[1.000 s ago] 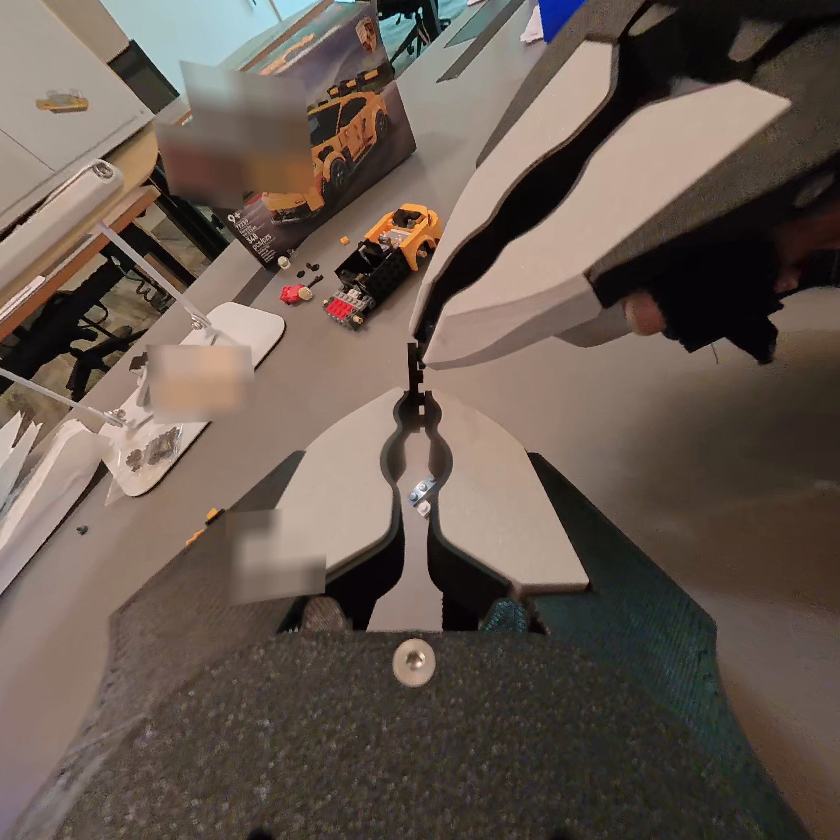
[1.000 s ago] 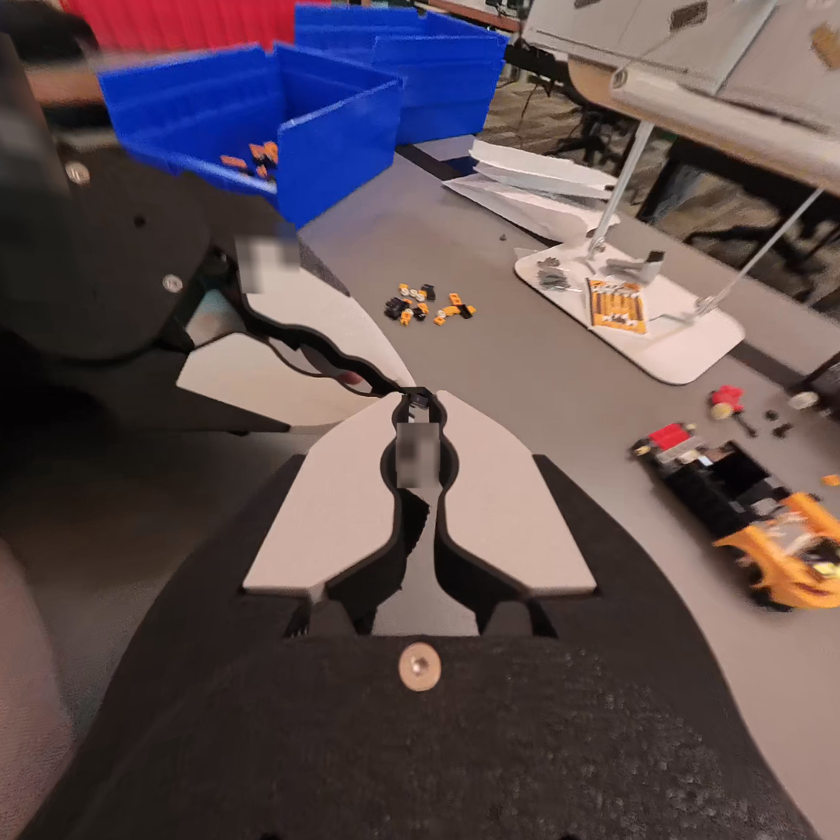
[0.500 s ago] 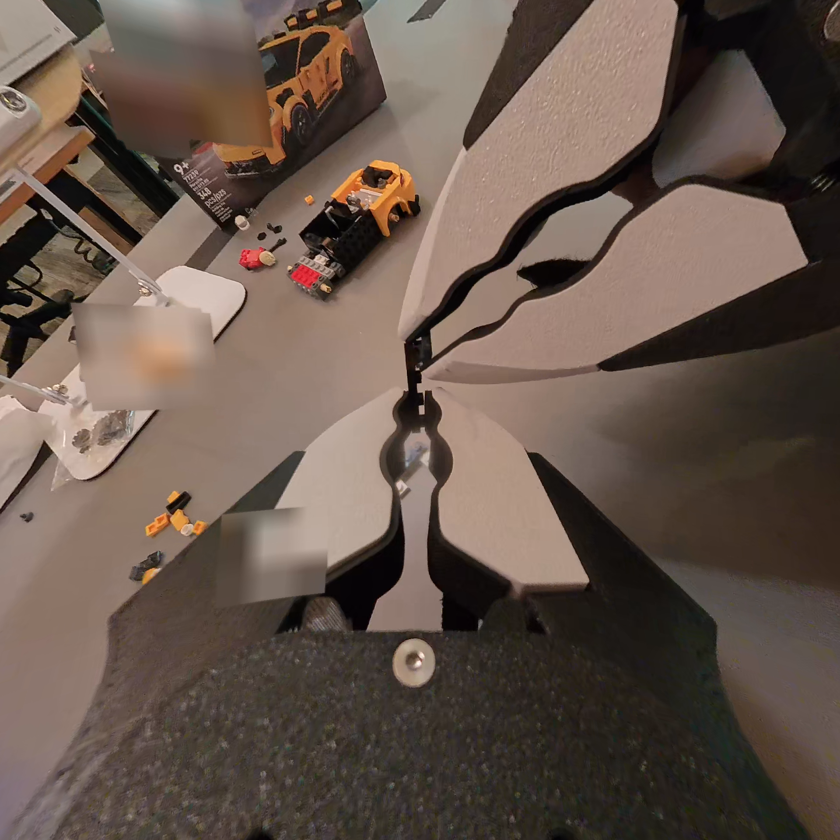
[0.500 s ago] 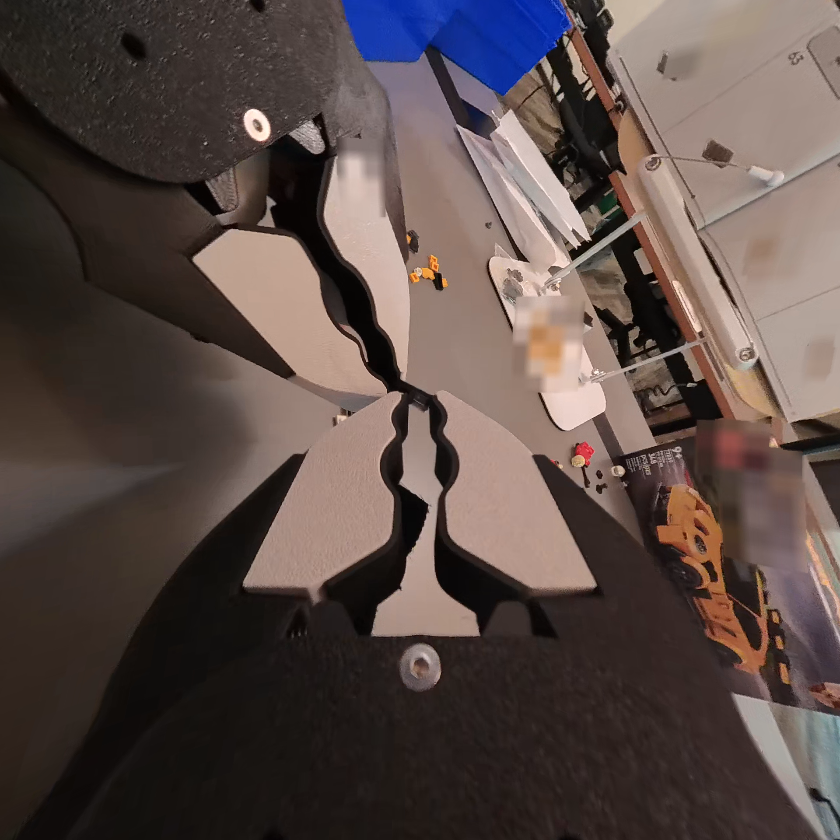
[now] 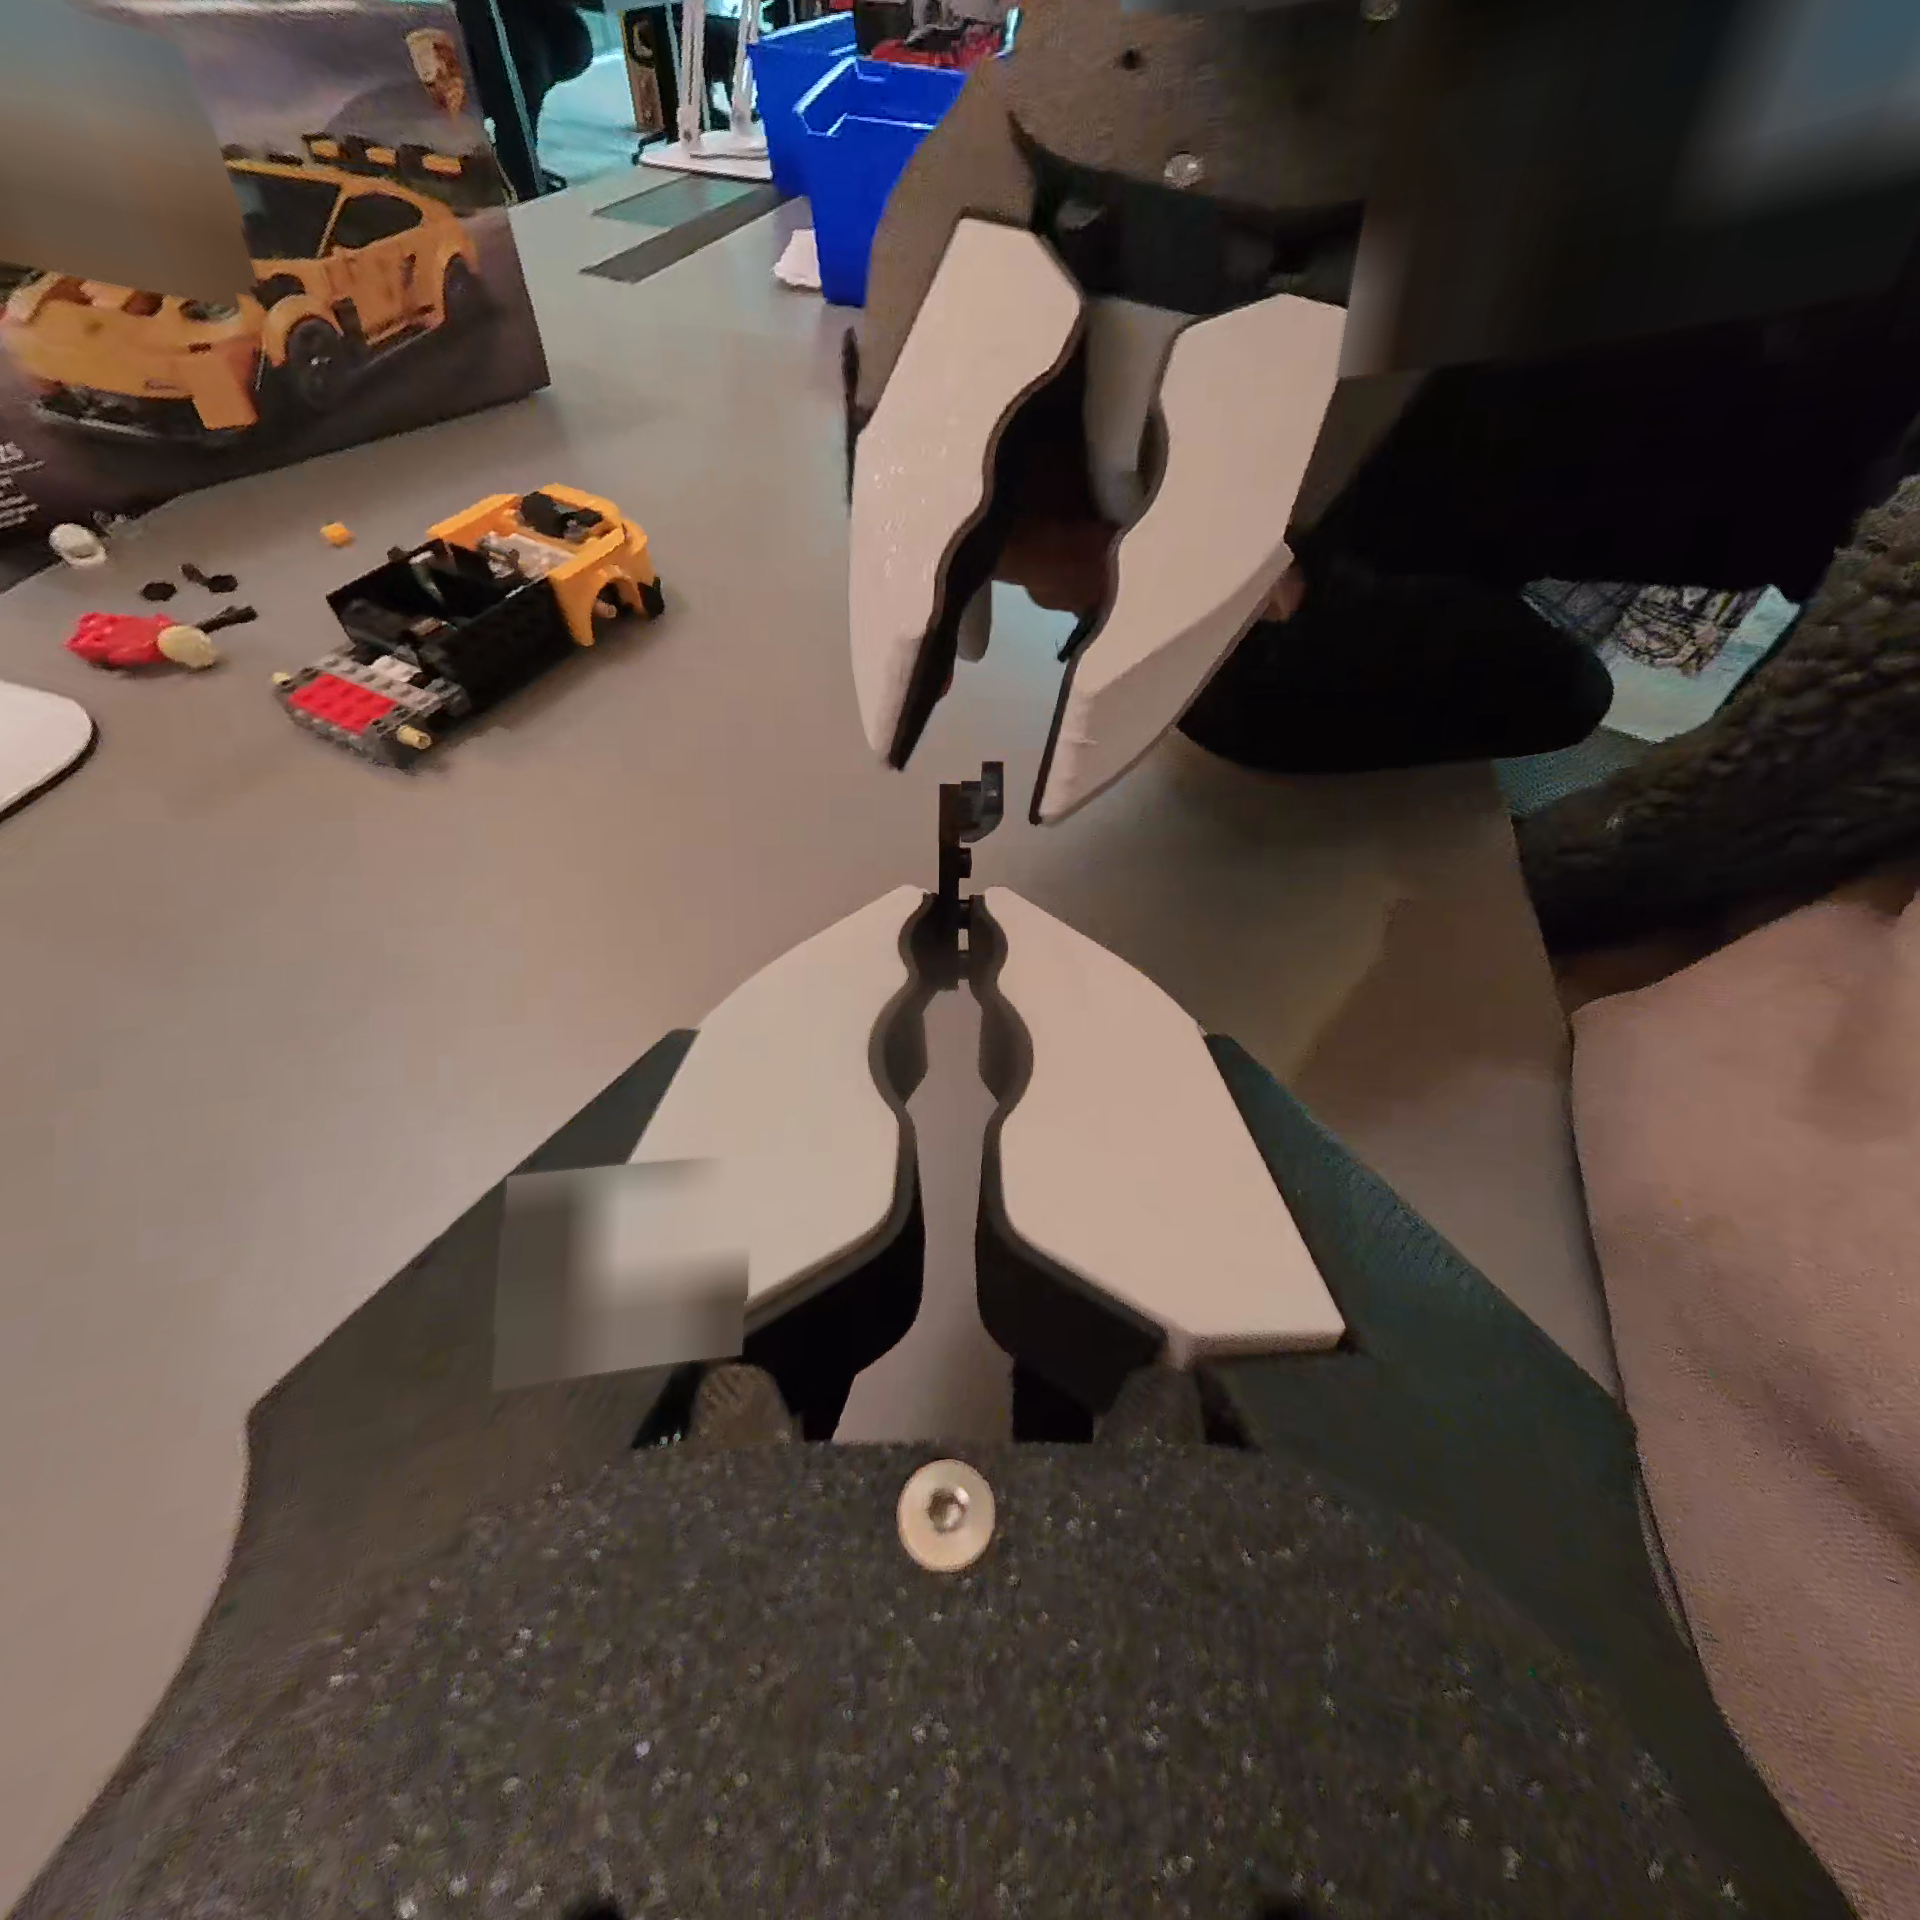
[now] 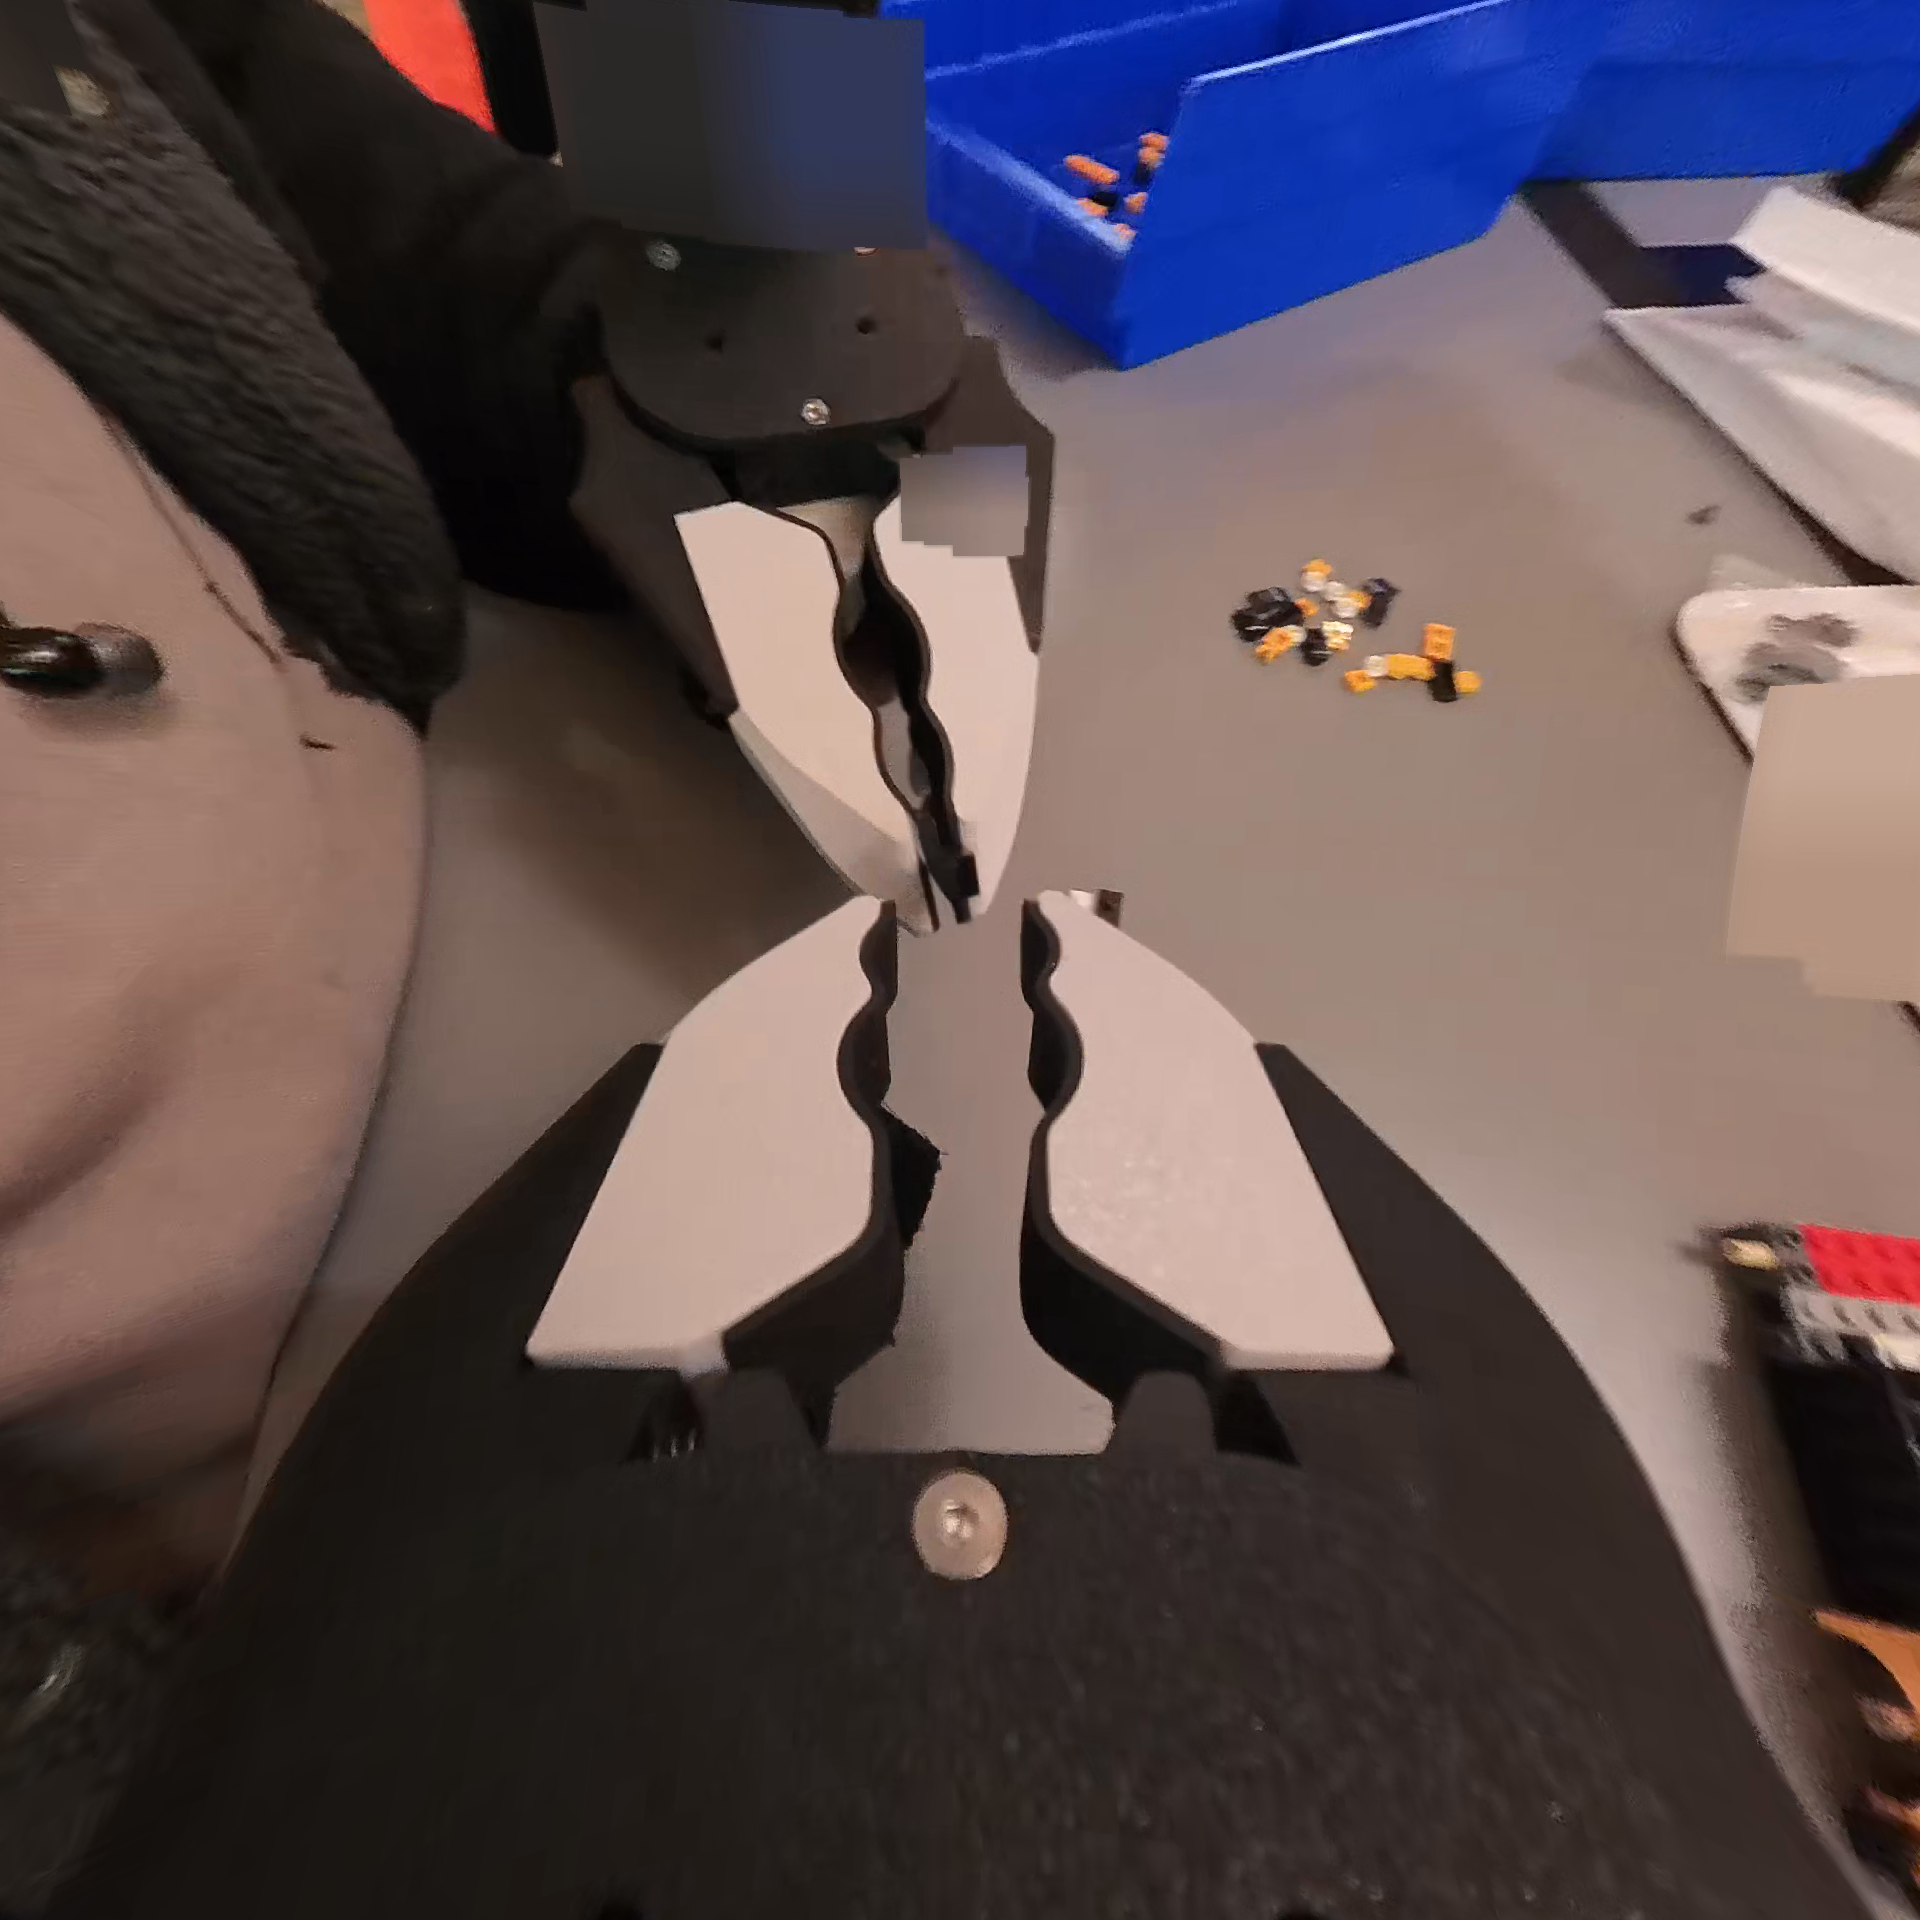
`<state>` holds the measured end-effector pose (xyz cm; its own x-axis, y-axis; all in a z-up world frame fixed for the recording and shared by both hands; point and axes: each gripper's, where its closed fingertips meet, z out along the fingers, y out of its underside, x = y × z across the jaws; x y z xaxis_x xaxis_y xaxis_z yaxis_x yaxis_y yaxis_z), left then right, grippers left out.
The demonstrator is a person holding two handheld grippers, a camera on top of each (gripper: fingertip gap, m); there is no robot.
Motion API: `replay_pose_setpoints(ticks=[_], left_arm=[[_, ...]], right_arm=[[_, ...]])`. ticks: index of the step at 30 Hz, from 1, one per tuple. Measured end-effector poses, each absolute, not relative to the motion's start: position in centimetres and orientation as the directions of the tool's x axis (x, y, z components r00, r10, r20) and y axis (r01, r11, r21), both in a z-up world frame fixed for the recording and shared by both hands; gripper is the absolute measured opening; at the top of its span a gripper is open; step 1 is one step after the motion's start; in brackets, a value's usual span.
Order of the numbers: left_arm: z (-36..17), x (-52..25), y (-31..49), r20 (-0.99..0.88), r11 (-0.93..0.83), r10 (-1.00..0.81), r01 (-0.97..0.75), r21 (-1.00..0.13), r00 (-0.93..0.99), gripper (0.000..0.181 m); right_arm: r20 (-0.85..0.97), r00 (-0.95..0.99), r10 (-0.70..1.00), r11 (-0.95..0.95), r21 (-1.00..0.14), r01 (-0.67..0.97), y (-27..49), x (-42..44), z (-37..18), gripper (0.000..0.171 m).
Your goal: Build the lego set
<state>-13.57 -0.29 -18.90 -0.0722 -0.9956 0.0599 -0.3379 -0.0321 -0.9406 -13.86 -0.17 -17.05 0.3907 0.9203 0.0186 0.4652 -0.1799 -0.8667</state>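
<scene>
I am pinching a small black lego piece (image 5: 964, 831) in my left gripper (image 5: 954, 906), its tips clamped together on the lower end so the piece is standing up at the centre of the frame, above the grey table (image 5: 416, 987). My right gripper (image 5: 966, 769) is hanging just above it with its tips apart and holding nothing; the piece's top is sitting in the gap between them. To do this well, I judge I should be keeping the left grip firm and steady, and closing the right tips squarely on the top rather than nudging it sideways. The half-built orange and black car (image 5: 473, 623) is lying at the left, well apart, below the set's box (image 5: 260, 260). Loose small pieces (image 6: 1351, 639) are lying near the blue bin (image 6: 1299, 208). The black piece's exact shape is hard to make out; the right view is blurred.
</scene>
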Motion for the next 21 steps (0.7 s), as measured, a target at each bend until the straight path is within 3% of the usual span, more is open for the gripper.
replay_pose_setpoints(ticks=[4, 15, 21], left_arm=[[-18.8, -13.4, -1.1, 0.008, 0.027, -0.994, -0.318, -0.948, -0.107, 0.004], [-20.0, -13.5, -1.1, -0.152, 0.187, -0.981, -0.388, -0.903, -0.119, 0.005], [-19.2, -13.5, -0.4, -0.123, 0.148, -0.988, -0.338, -0.930, -0.095, 0.005]], right_arm=[[0.055, 0.302, 0.952, -0.116, -0.847, 0.518, -0.6, -14.7, -17.6, 0.008], [0.282, 0.188, 0.941, 0.083, -0.729, 0.679, -0.8, -14.8, -18.5, 0.006], [0.266, 0.267, 0.926, 0.059, -0.802, 0.594, -0.2, -14.9, -17.7, 0.006]])
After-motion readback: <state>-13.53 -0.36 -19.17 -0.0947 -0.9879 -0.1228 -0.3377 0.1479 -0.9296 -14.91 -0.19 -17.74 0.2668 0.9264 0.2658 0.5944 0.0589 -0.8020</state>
